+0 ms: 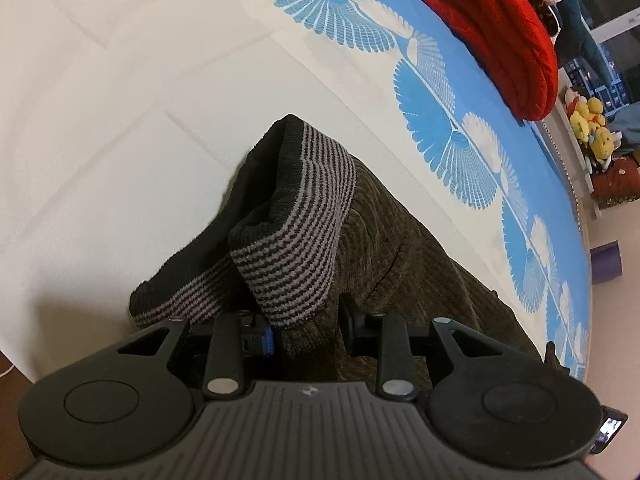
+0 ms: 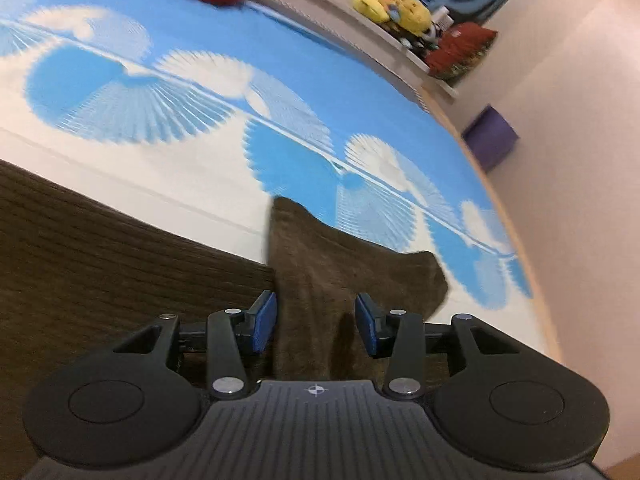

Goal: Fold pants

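Observation:
Dark brown ribbed pants (image 1: pixel 400 248) lie on a bed with a white and blue patterned sheet (image 1: pixel 120 100). Their striped grey-and-black waistband (image 1: pixel 304 216) is lifted and bunched between the jaws of my left gripper (image 1: pixel 308 328), which is closed on it. In the right wrist view the pants (image 2: pixel 100 256) spread to the left, and a raised brown leg end (image 2: pixel 320 276) stands between the blue pads of my right gripper (image 2: pixel 316 324). The pads sit apart with the thick fabric between them.
A red garment (image 1: pixel 508 32) lies at the far side of the bed. Yellow plush toys (image 2: pixel 392 0) sit on a ledge beyond the bed. A purple block (image 2: pixel 490 136) stands on the floor by the bed's edge (image 2: pixel 492 200).

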Motion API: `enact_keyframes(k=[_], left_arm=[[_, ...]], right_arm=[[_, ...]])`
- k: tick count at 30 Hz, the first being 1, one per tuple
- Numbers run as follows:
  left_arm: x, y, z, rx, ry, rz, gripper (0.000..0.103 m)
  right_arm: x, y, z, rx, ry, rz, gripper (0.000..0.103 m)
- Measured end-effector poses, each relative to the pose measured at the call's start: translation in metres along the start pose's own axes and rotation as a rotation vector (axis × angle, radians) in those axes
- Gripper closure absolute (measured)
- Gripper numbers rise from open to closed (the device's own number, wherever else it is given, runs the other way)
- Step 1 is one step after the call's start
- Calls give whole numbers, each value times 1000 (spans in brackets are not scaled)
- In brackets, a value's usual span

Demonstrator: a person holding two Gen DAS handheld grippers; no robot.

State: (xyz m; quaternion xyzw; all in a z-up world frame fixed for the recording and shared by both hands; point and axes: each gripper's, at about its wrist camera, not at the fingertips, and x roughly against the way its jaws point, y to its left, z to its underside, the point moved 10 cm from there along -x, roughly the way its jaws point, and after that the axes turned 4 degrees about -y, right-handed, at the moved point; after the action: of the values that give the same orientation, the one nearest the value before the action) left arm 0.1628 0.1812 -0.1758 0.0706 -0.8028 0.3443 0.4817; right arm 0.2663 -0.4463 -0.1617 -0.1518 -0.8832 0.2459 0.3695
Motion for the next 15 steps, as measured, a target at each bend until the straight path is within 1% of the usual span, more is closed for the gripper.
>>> enact_keyframes(k=[1, 2, 3, 4, 5, 6, 7, 8, 9, 10, 12, 13, 15], left_arm=[[0, 1, -1, 7, 0, 2, 70], [0, 2, -2, 16, 0, 4, 70], [-1, 3, -2, 25, 0, 7, 70], [0, 4, -3, 35, -1, 11, 70], [0, 3, -4, 42, -5, 14, 70], [2, 3, -5, 43, -16, 17, 72], [4, 1, -7, 40, -29, 21, 76], [7, -2, -9, 32, -49, 29, 77], [10, -4, -10, 22, -68, 35, 79], [15, -7, -11, 9, -86, 42, 81], [23, -10, -13, -10, -112, 54, 82], [28, -11, -13, -16, -122, 61, 82], [38, -10, -14, -17, -135, 85, 82]], right_arm=[[-4, -4, 1, -18, 16, 5, 60], [-8, -9, 3, -42, 27, 9, 63], [-10, -17, 4, -70, 35, 14, 71], [-11, -27, 5, -113, 42, 20, 77], [-11, -36, 7, -160, 42, 24, 90], [-9, -49, 9, -236, 37, 25, 94], [-4, -70, 10, -364, 19, 20, 94], [3, -87, 12, -493, -14, 1, 95], [16, -115, 15, -690, -75, -23, 95], [30, -139, 22, -834, -125, -30, 95], [53, -172, 46, -1014, -168, -19, 96], [61, -182, 62, -1077, -162, -28, 96], [69, -189, 96, -1143, -97, -22, 96]])
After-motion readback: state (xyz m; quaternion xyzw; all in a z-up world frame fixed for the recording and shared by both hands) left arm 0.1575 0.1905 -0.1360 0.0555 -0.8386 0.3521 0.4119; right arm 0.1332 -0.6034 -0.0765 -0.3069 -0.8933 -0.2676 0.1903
